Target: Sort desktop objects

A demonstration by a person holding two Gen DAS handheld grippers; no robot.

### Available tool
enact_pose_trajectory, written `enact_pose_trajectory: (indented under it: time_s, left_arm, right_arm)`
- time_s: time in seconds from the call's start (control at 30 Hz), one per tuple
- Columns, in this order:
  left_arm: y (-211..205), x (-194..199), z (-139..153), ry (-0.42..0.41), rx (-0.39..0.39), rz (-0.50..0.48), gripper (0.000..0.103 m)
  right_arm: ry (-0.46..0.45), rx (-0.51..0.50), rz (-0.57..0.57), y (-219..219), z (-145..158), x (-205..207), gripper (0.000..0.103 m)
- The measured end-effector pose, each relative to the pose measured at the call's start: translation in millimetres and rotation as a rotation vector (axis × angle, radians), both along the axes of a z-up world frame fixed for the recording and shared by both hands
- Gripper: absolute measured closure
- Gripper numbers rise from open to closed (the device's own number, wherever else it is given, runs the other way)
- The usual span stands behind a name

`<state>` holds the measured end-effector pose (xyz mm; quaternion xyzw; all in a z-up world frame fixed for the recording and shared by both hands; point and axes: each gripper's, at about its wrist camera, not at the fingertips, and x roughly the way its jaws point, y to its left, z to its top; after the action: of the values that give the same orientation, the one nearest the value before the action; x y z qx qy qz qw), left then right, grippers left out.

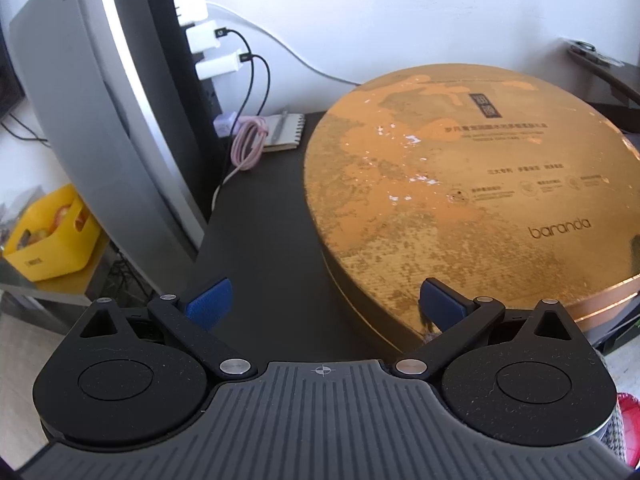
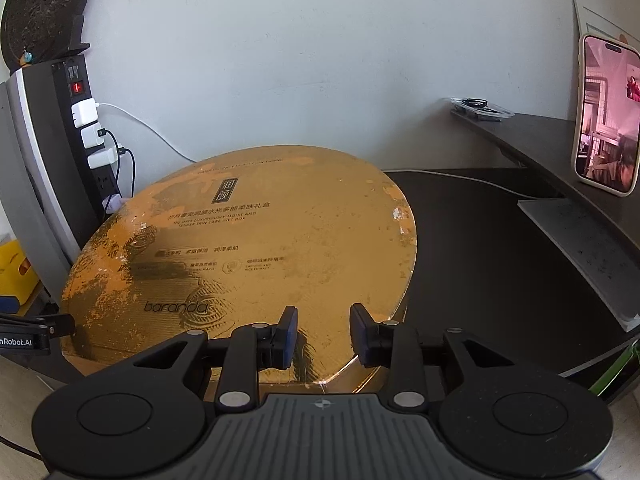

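We have the round gold box [image 2: 240, 264] lying flat on the dark desk [image 2: 480, 248], its near edge under both tools; the right gripper [image 2: 323, 334] is at its narrowest, jaws above the lid rim with nothing visibly pinched; the left gripper [image 1: 324, 304] stands wide open, one pad over the box's left edge. We judge a lift is being set up; we should seat both grips on opposite rims, keep the lid level, and clear the power strip [image 1: 188, 40] and phone [image 2: 606, 116].
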<state>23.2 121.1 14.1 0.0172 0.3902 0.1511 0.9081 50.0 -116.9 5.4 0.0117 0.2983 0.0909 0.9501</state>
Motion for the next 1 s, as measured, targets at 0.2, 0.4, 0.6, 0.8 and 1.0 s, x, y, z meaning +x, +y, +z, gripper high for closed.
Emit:
enact_pose_trajectory:
  time_s: [0.2,0.4,0.6,0.8,1.0]
  left_arm:
    - [7,10,-1,0.001,-0.037,0.003,0.0]
    - [21,22,-1,0.008,-0.112,0.021,0.0]
    - [28,31,0,-0.009,-0.098,0.035,0.0]
    - [38,49,2,-0.038,0.001,0.088,0.0]
    - [41,44,6,-0.027,0.029,0.09,0.002]
  right_arm:
    - [-0.01,-0.05,0.009,9,-1,9,0.067]
    - [-0.015,-0.079,0.018,17,0,22,0.064]
    - [-0.015,-0.112,0.034,26,0,32,0.06]
    - [-0.008,-0.104,0.04,27,2,40,0.059]
    - [-0.043,-0.015,0.012,18,18,19,0.015]
